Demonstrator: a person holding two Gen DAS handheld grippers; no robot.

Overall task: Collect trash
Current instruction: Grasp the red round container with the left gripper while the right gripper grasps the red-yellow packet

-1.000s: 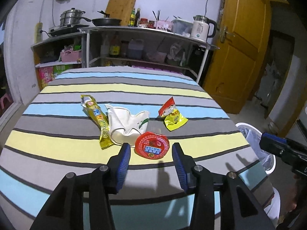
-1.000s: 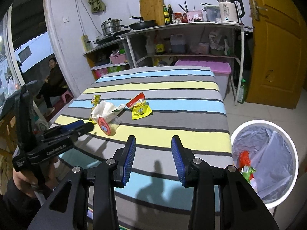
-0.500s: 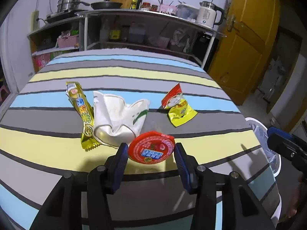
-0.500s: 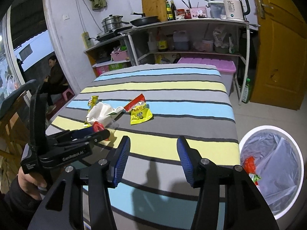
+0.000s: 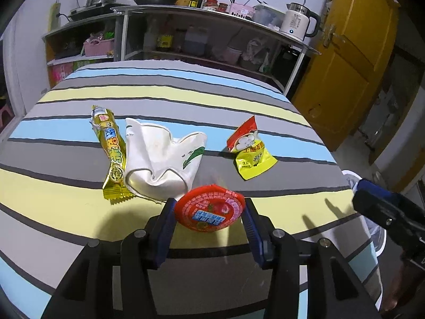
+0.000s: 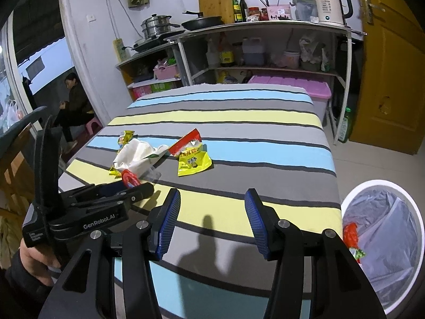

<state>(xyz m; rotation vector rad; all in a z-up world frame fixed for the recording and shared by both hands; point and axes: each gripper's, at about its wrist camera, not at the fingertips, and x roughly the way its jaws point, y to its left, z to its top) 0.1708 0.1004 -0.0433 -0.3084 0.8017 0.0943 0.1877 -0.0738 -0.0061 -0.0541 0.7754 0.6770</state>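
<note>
Red-lidded jelly cup (image 5: 209, 207) sits between the left claw's (image 5: 208, 216) wide blue pads, ready for grasping; right claw (image 6: 209, 218) gapes empty near the bin (image 6: 382, 242).

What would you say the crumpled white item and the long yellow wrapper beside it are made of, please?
The crumpled white item looks like matte coated paper, probably a squashed paper cup: it holds stiff creases and shows a rolled rim. The long yellow wrapper looks like glossy metallised plastic film, with bright reflections and a crimped, serrated end seal.
</note>
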